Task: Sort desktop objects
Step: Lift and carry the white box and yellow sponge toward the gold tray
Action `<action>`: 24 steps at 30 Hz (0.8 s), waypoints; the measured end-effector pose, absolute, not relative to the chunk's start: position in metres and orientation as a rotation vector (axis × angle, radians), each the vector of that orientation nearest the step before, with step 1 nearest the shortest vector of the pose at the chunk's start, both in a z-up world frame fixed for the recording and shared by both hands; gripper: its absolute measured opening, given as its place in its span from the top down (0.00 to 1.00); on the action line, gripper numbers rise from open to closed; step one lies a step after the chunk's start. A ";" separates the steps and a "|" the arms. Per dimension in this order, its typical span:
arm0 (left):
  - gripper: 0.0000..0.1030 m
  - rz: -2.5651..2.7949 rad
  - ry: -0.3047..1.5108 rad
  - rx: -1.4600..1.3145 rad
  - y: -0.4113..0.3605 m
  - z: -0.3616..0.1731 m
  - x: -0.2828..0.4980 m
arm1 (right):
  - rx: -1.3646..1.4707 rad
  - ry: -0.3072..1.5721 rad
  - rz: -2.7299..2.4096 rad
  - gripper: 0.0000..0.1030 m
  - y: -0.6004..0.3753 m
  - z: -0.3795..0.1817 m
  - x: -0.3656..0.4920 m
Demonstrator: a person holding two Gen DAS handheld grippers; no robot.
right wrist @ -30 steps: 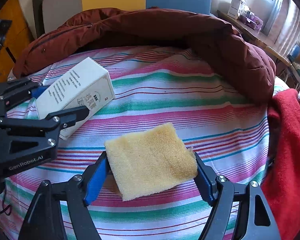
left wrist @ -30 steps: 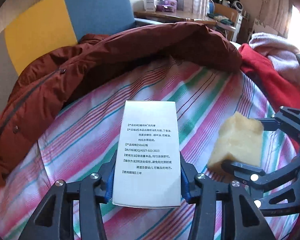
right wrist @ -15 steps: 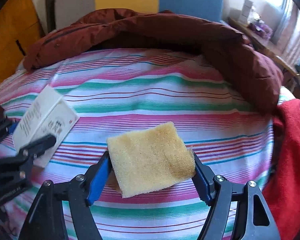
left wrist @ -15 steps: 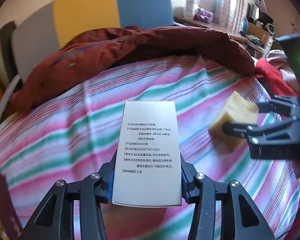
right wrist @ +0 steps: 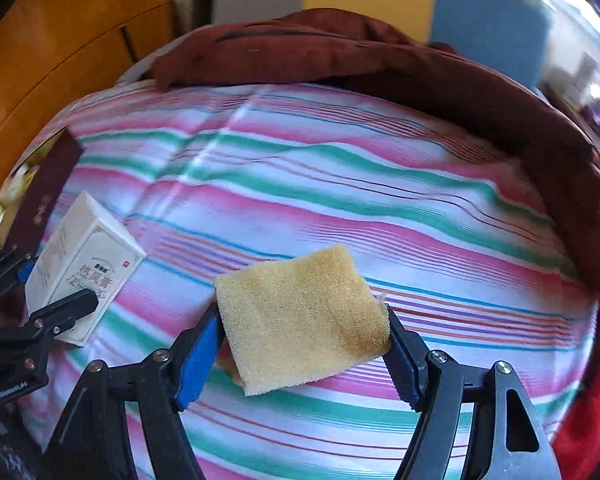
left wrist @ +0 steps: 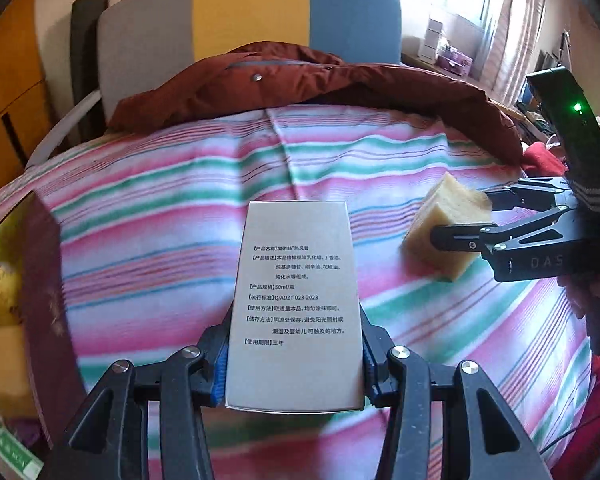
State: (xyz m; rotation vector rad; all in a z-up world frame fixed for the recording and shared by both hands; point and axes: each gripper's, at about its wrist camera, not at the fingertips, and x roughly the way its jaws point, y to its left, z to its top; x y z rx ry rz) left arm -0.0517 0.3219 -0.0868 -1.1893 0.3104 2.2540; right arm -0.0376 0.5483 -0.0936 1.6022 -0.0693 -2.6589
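My left gripper (left wrist: 294,364) is shut on a white carton box (left wrist: 294,300) printed with black text, held above the striped bedcover (left wrist: 172,208). The box also shows in the right wrist view (right wrist: 82,264), at the left, with the left gripper (right wrist: 32,300) around it. My right gripper (right wrist: 302,340) is shut on a yellow sponge (right wrist: 300,316) and holds it above the cover. In the left wrist view the sponge (left wrist: 440,224) and the right gripper (left wrist: 484,216) are at the right.
A dark red jacket (left wrist: 320,84) lies along the far side of the cover. A dark maroon box wall (left wrist: 44,280) stands at the left with yellow items (left wrist: 0,292) inside. A red cloth (right wrist: 588,392) lies at the right. A colour-block headboard (left wrist: 252,20) stands behind.
Both grippers have swung to the left with their loads. The maroon box at the left edge has come into view. The grips have not changed.
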 end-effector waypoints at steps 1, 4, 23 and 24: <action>0.52 2.258 0.310 -1.194 0.318 -0.087 -0.050 | 1.598 -0.050 -2.646 0.28 0.544 -0.094 -0.037; 0.52 2.271 0.303 -1.201 0.304 -0.088 -0.047 | 1.597 -0.010 -2.637 0.28 0.532 -0.092 -0.031; 0.52 2.264 0.287 -1.180 0.273 -0.087 -0.032 | 1.648 -0.118 -2.665 0.29 0.522 -0.093 -0.026; 0.52 2.262 0.287 -1.178 0.272 -0.087 -0.031 | 1.653 -0.120 -2.663 0.29 0.522 -0.092 -0.025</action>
